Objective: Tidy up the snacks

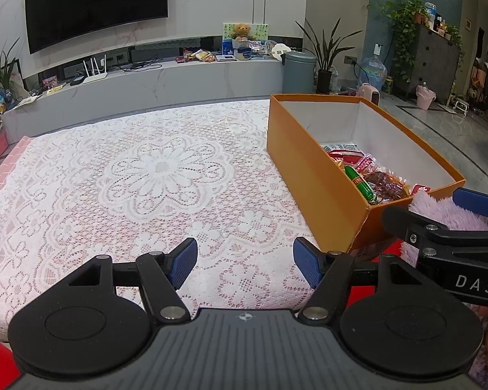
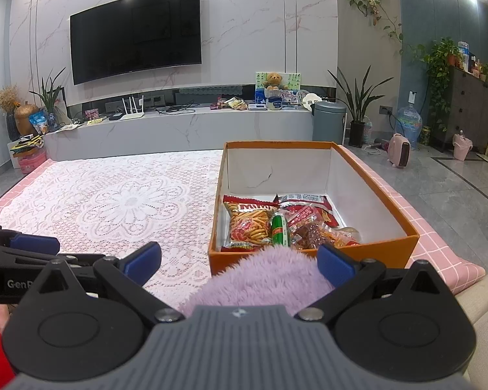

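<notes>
Left gripper over lace-covered tabletop, jaws wide apart, nothing between. Right gripper just beside, jaws wide apart too; fuzzy purple sleeve bulging up between, not gripped. Orange box open at tabletop's right edge, near front corner. Snacks piled in box's near end: red chip bag, green sausage stick beside it, red wrapped packets behind and right. Far end of box bare.

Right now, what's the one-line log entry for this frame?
left tongs: open, empty | right tongs: open, empty | orange box: holds snack packets | lace tablecloth: no snacks on it
</notes>
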Demonstrator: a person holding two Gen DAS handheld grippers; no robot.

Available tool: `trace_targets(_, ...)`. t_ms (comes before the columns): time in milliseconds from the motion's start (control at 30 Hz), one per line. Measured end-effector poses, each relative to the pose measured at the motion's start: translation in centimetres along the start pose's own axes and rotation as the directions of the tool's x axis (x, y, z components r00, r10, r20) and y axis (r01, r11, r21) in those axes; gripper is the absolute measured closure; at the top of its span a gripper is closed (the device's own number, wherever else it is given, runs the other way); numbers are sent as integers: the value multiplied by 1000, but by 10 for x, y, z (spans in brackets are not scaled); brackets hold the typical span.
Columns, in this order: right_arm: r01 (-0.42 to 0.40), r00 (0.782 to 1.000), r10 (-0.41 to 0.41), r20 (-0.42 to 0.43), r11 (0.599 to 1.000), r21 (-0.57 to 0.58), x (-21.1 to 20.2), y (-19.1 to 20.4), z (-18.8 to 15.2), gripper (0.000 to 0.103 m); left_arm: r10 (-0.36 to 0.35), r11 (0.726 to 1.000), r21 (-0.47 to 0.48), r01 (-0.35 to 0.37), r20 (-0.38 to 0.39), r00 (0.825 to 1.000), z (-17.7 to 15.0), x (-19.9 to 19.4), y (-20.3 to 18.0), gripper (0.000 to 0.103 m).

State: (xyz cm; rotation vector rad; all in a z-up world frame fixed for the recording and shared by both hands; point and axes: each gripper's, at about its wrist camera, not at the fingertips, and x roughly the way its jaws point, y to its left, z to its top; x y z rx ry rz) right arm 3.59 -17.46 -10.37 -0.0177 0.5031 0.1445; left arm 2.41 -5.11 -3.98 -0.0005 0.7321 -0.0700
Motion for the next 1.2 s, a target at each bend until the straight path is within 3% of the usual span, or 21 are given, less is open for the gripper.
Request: trace_targets(1200,3,1000,-3,-12,1000,-8,2,-1,-3,4,2,1000,-6,-2,20,1000,2,-6,2,22)
